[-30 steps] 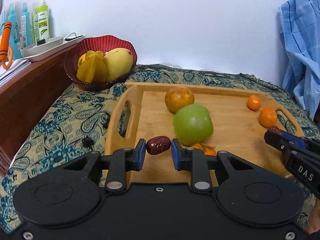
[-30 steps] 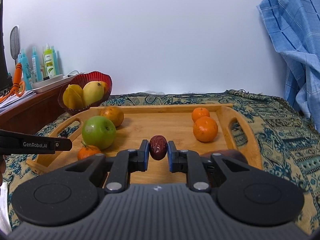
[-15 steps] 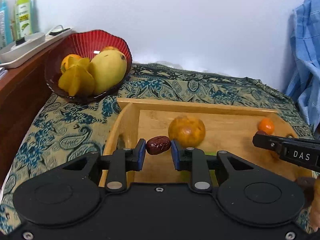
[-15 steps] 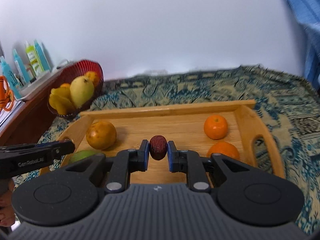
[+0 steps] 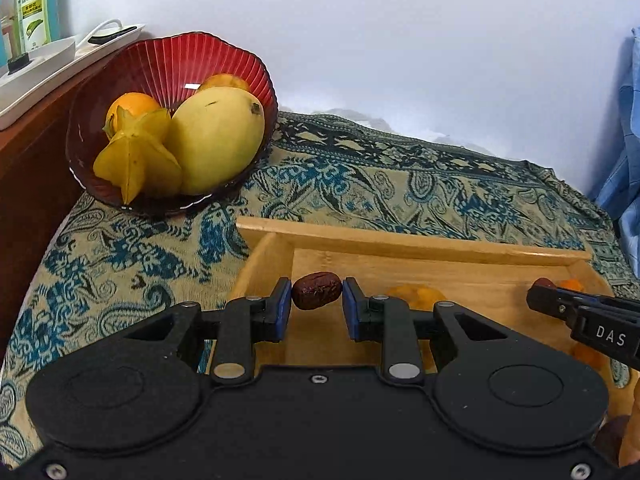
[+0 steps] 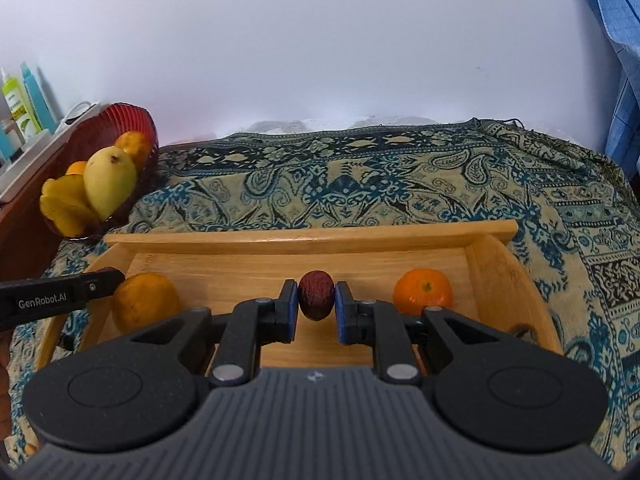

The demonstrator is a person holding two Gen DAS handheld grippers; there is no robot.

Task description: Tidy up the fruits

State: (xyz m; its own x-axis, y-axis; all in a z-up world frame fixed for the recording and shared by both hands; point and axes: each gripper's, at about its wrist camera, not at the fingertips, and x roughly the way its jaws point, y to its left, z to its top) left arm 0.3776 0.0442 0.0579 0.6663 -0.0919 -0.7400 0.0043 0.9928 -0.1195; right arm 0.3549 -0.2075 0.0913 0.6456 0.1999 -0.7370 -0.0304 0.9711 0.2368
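Observation:
My left gripper (image 5: pixel 317 298) is shut on a dark red date (image 5: pixel 316 290), held above the left end of the wooden tray (image 5: pixel 400 242). My right gripper (image 6: pixel 316 300) is shut on a second red date (image 6: pixel 316 294) above the tray's (image 6: pixel 312 236) middle. A red glass bowl (image 5: pixel 168 64) at the far left holds a mango (image 5: pixel 216 140), a starfruit (image 5: pixel 136 160) and oranges. On the tray lie a brownish orange (image 6: pixel 146 300) at the left and a mandarin (image 6: pixel 423 293) at the right. The right gripper's finger tip (image 5: pixel 560 304) shows in the left wrist view.
A paisley cloth (image 6: pixel 380 184) covers the surface under the tray and bowl. A wooden cabinet (image 5: pixel 28 168) with bottles (image 5: pixel 34 4) and a white tray stands at the left. A blue cloth (image 6: pixel 616 40) hangs at the right. The wall stands behind.
Both grippers have risen and moved forward over the tray, each still holding its date. The green apple and front mandarins have dropped out of sight below the grippers; the bowl looms closer at left.

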